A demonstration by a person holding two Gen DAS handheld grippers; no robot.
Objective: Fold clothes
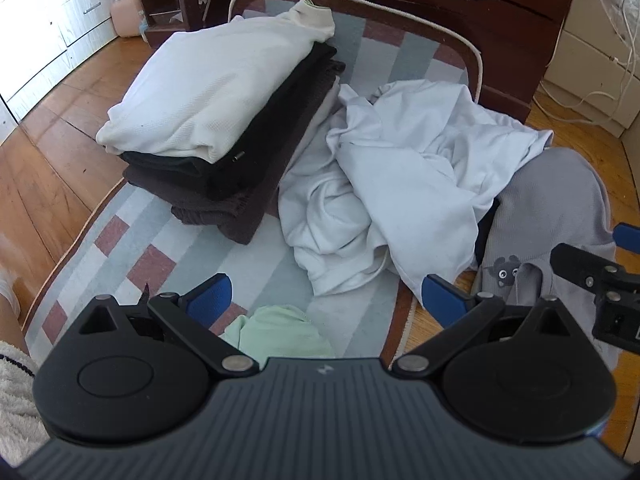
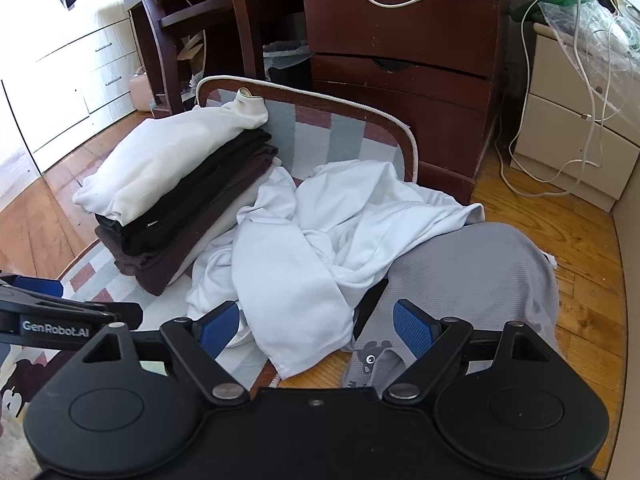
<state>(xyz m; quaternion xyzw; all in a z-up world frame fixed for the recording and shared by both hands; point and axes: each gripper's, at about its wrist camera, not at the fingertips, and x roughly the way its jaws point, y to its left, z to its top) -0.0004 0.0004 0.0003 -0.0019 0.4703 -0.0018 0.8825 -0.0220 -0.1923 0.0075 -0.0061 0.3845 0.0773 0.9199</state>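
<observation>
A neat stack of folded clothes [image 1: 216, 120] [image 2: 180, 184], white on top with black and brown below, sits on the left of a striped rug [image 1: 384, 52] [image 2: 344, 128]. To its right lies a crumpled pile of white garments [image 1: 400, 184] [image 2: 340, 232]. A grey garment [image 1: 552, 208] [image 2: 480, 272] with a small animal print lies partly off the rug at the right. A light green cloth [image 1: 276, 332] lies just under my left gripper [image 1: 326, 299], which is open and holds nothing. My right gripper [image 2: 316, 328] is open over the white pile's near edge, also holding nothing.
A dark wooden dresser [image 2: 400, 60] stands right behind the rug. A cream drawer unit [image 2: 572, 140] with trailing white cables [image 2: 532, 184] is at the far right. White cabinets [image 1: 60, 20] and a pink object [image 1: 128, 12] are at the left. Wooden floor [image 1: 48, 168] surrounds the rug.
</observation>
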